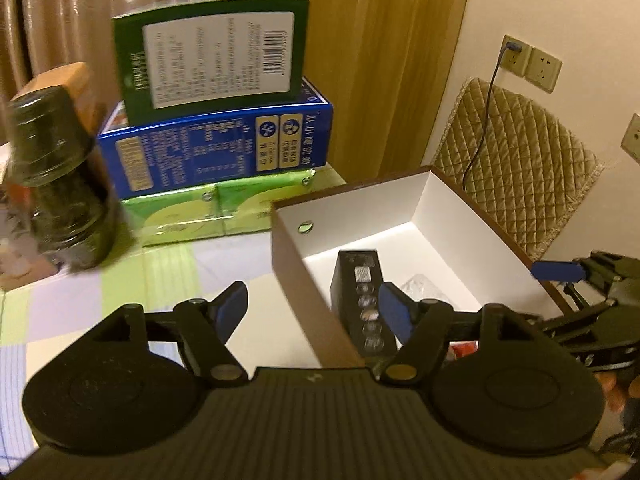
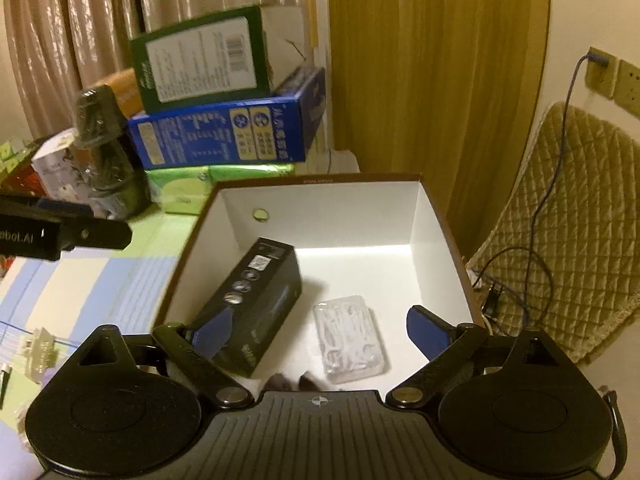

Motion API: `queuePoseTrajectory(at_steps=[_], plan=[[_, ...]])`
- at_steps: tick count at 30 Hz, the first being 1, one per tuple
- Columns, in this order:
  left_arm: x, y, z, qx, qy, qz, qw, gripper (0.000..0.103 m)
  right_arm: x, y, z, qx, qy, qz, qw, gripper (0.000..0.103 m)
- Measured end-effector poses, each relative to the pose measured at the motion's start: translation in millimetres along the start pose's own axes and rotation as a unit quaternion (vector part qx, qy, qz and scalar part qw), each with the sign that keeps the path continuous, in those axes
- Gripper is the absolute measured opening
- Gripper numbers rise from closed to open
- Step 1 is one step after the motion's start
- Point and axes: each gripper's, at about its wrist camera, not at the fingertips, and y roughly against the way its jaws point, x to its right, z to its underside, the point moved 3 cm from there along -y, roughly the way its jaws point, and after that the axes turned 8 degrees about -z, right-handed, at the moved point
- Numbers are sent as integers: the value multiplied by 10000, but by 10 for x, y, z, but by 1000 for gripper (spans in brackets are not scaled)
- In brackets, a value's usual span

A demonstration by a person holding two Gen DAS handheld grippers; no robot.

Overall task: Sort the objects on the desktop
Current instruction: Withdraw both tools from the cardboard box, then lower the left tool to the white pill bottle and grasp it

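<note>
Hovering over white box (image 2: 436,216), both claws spread, empty: left claw (image 1: 314,308), right claw (image 2: 320,332). Next pick: dark bottle (image 1: 60,184) on table (image 1: 224,264); approach upright, pinch mid-body.

A home, this one, a lived-in room. Long pleated curtains (image 2: 80,32) hang at the far side, with a mustard drape (image 2: 420,80) to their right. Wall sockets (image 1: 528,64) sit on the cream wall at right, a cable (image 1: 486,108) plugged into one, above a quilted chair cover (image 1: 520,168). The counter (image 1: 208,264) wears a pastel checked cloth, with household cartons (image 1: 216,136) stacked at its far edge.
</note>
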Motion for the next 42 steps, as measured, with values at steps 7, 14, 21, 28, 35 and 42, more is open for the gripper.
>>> queuePoseTrajectory(at_steps=[7,14,21,28,35,42], plan=[[-262,355,338,39,135,46,9999,69,-267,220,274,101,3,129,9999,92],[-403,515,691,-36,-195,129,9997,69,-433,311,526,60,-189,132,9997,92],[-410,321,978,-298,-767,150,9965,68,-448,312,620,-20,-386,178,9991,92],[-333,113,1104,-498,-1197,387,9908,68,-440,325,658,-17,-506,196,9985,92],[-193,-173,1169,-606,-1700,823,9801,63,-323,246,687,-130,-637,326,9974,92],[-96,-539,1251,-838,-2150,1108,9667,58,-223,202,710,-188,-782,424,9959,92]])
